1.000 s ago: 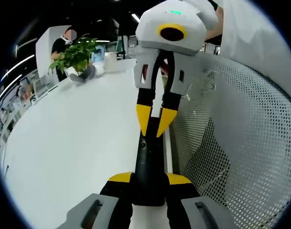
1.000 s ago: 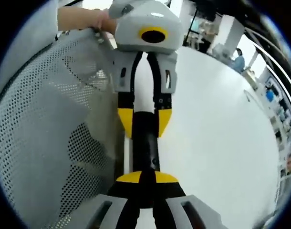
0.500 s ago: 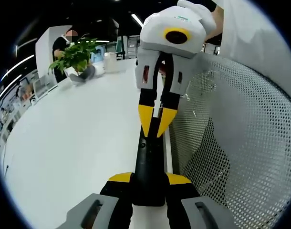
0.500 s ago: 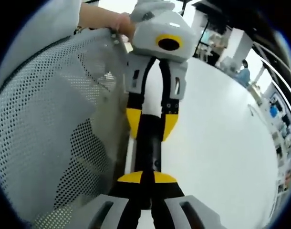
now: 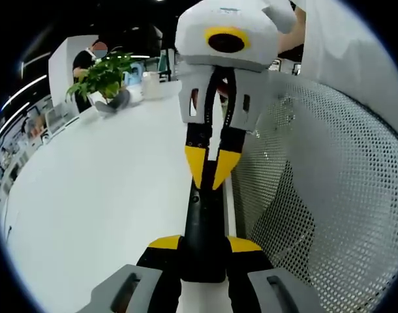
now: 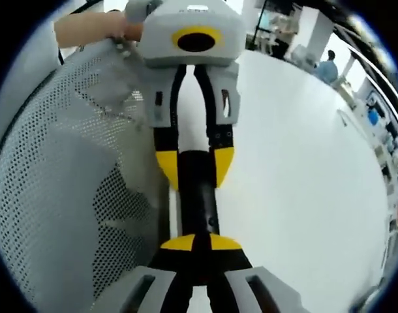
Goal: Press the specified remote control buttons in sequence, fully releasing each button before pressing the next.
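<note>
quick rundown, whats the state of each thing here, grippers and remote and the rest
left gripper: shut on the remote, holding one end
right gripper: tips closed together, touching the remote's top
remote: black, lifted off the table, held lengthwise
table: white, bare near the remote
plant: upright, far end of table

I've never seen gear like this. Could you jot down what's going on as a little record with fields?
Held object: black remote control
Left gripper: shut on the remote's near end
Right gripper: jaws together, tips on the remote's far end, seemingly at a button
Surface: white table
Beside remote: perforated mesh chair back
Background: potted plant
</note>
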Available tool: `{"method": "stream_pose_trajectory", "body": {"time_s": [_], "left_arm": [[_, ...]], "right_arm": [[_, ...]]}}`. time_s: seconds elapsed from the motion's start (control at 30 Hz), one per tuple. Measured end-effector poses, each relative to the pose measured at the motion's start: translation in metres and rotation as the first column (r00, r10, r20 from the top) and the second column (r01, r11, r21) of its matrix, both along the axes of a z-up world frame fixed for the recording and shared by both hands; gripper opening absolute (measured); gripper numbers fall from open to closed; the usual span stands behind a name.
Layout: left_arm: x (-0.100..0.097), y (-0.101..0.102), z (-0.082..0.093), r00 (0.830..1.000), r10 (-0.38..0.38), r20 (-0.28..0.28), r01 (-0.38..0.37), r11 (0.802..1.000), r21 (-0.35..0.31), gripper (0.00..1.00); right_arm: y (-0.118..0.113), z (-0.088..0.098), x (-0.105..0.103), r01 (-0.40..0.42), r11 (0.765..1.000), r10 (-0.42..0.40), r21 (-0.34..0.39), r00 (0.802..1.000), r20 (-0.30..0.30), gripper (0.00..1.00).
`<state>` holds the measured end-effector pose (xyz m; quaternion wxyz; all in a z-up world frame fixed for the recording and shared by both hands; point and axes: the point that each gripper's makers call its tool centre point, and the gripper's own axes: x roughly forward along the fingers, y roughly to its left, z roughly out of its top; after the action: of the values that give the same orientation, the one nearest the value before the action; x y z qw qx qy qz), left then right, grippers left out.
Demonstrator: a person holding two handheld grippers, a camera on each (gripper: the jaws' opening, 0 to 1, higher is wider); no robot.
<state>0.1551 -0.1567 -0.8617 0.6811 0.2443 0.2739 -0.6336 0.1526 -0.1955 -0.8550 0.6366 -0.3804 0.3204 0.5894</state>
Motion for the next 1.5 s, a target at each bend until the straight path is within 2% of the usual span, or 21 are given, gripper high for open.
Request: {"method": "stream_pose_trajectory", "body": {"time_s": [0.1, 0.13, 0.23, 0.33, 0.43, 0.63, 0.73, 0.77, 0.83, 0.9, 0.97, 1.07, 1.13, 1.17, 1.27, 1.5], "left_arm": [[-0.0001, -0.0001, 0.0001, 1.0, 0.0, 0.0, 0.0, 1.0, -0.002, 0.25], [0.0, -0.0002, 0.0001, 1.0, 0.0, 0.001, 0.0, 1.0, -0.002, 0.25], [0.0, -0.0004, 0.0001, 1.0, 0.001, 0.001, -0.001, 1.0, -0.001, 0.25], [0.0002, -0.0005, -0.0002, 1.0, 0.003, 0.001, -0.003, 1.0, 0.0, 0.25], [0.0004, -0.0005, -0.0003, 1.0, 0.003, 0.0, -0.003, 1.0, 0.0, 0.25], [0.0005, -0.0005, -0.0001, 1.0, 0.002, 0.001, -0.002, 1.0, -0.001, 0.25], [0.0006, -0.0005, 0.0, 1.0, 0.003, 0.001, -0.003, 1.0, 0.0, 0.25], [0.0006, -0.0006, 0.0, 1.0, 0.002, 0.001, -0.002, 1.0, 0.0, 0.25], [0.0007, -0.0006, -0.0001, 1.0, 0.002, 0.001, -0.002, 1.0, 0.0, 0.25], [0.0008, -0.0009, -0.0001, 1.0, 0.001, 0.001, -0.001, 1.0, 0.0, 0.25], [0.0009, -0.0008, -0.0002, 1.0, 0.0, 0.001, 0.0, 1.0, 0.0, 0.25], [0.0009, -0.0007, -0.0001, 1.0, 0.001, 0.0, -0.001, 1.0, -0.001, 0.25], [0.001, -0.0006, -0.0001, 1.0, 0.002, -0.001, -0.002, 1.0, 0.0, 0.25], [0.0013, -0.0005, -0.0001, 1.0, 0.003, -0.001, -0.003, 1.0, 0.0, 0.25], [0.0016, -0.0006, -0.0001, 1.0, 0.004, -0.002, -0.004, 1.0, -0.003, 0.25], [0.0015, -0.001, -0.0001, 1.0, 0.005, -0.001, -0.005, 1.0, -0.001, 0.25]], "right_arm": [[-0.0007, 0.0012, -0.0008, 0.009, 0.997, -0.011, 0.074, 0.999, 0.031, 0.02], [-0.0008, 0.0011, -0.0016, -0.015, 0.996, 0.01, 0.087, 0.998, 0.055, 0.02], [0.0002, 0.0013, -0.0035, -0.058, 0.997, 0.051, 0.06, 0.993, 0.104, 0.0], [0.0013, 0.0004, -0.0042, -0.064, 0.997, 0.058, 0.049, 0.991, 0.12, 0.0], [0.0022, 0.0015, -0.0006, -0.026, 0.997, 0.02, 0.066, 0.996, 0.085, 0.0], [0.0025, -0.0009, 0.0017, -0.019, 0.999, 0.017, 0.042, 0.999, 0.05, 0.0], [0.0027, -0.0024, 0.0021, 0.0, 1.0, 0.001, 0.028, 1.0, -0.015, 0.0], [0.0022, -0.002, 0.0017, 0.022, 1.0, -0.022, 0.011, 0.998, -0.053, 0.0], [0.0025, -0.0025, 0.0029, 0.036, 0.999, -0.038, -0.024, 0.996, -0.076, 0.0], [0.0028, -0.0031, 0.0029, -0.013, 0.997, 0.008, -0.08, 0.998, -0.059, 0.0], [0.0046, -0.0036, 0.0026, -0.015, 0.995, 0.008, -0.102, 0.998, -0.063, 0.0], [0.0038, -0.0037, 0.0037, 0.045, 0.996, -0.053, -0.075, 0.993, -0.107, 0.0], [0.0033, -0.0016, 0.0046, 0.096, 0.995, -0.097, -0.015, 0.986, -0.138, 0.0], [0.0029, -0.0002, 0.0041, 0.096, 0.995, -0.092, 0.018, 0.985, -0.145, 0.0], [-0.0003, 0.0006, 0.0036, 0.093, 0.994, -0.084, 0.053, 0.985, -0.153, 0.0], [-0.0039, 0.0008, 0.0018, 0.079, 0.996, -0.071, 0.052, 0.987, -0.144, 0.0]]}}
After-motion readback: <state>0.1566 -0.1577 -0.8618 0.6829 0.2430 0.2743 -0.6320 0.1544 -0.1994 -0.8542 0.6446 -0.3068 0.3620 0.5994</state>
